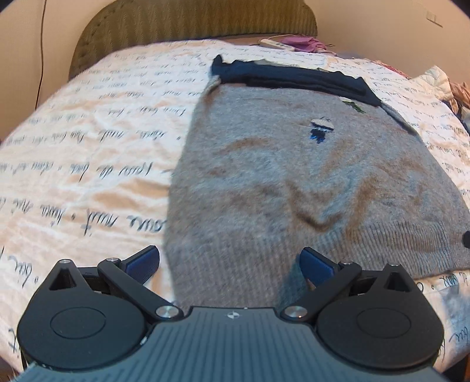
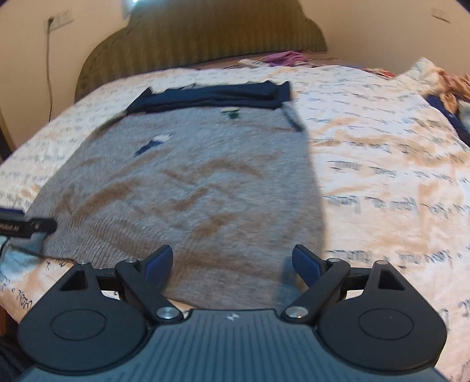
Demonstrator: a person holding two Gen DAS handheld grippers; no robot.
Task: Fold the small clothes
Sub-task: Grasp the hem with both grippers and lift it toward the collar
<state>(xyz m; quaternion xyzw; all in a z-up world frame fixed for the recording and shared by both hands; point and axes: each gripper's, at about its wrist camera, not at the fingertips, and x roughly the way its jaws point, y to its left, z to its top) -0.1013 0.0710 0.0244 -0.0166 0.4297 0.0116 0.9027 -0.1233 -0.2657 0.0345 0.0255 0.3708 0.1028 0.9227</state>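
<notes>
Grey knitted sweater (image 1: 293,176) spread flat on a bed, front side up, with a small blue-and-white embroidered figure (image 1: 320,129) and a green motif (image 1: 354,106) on the chest. Long axis running from the near edge of the bed toward the headboard (image 1: 188,26): ribbed hem (image 1: 382,244) nearest the cameras, upper part farthest. Dark navy fabric (image 1: 293,77) lying folded in a band across the far end, crosswise to that axis, covering the shoulder area; whether sleeves or a separate garment, cannot tell. Shallow wrinkles across the middle of the body.

Left gripper (image 1: 229,264) low over the hem's left corner, blue pads (image 1: 144,260) spread wide apart, nothing pinched between them, one pad over bare sheet and the other over knit. Right gripper (image 2: 232,261) over the hem's right portion, likewise released, blue pads (image 2: 305,261) wide apart with only cloth beneath. A black part of the left tool (image 2: 26,226) visible at the left edge of the right wrist view, by the hem.

Underneath, a cream bedsheet (image 1: 73,147) printed with lines of dark cursive script. Beyond, an olive padded headboard against a pale wall. Purple cloth (image 2: 285,57) and a white power strip (image 1: 274,44) near the head of the bed; crumpled fabrics (image 2: 449,79) at the far right.
</notes>
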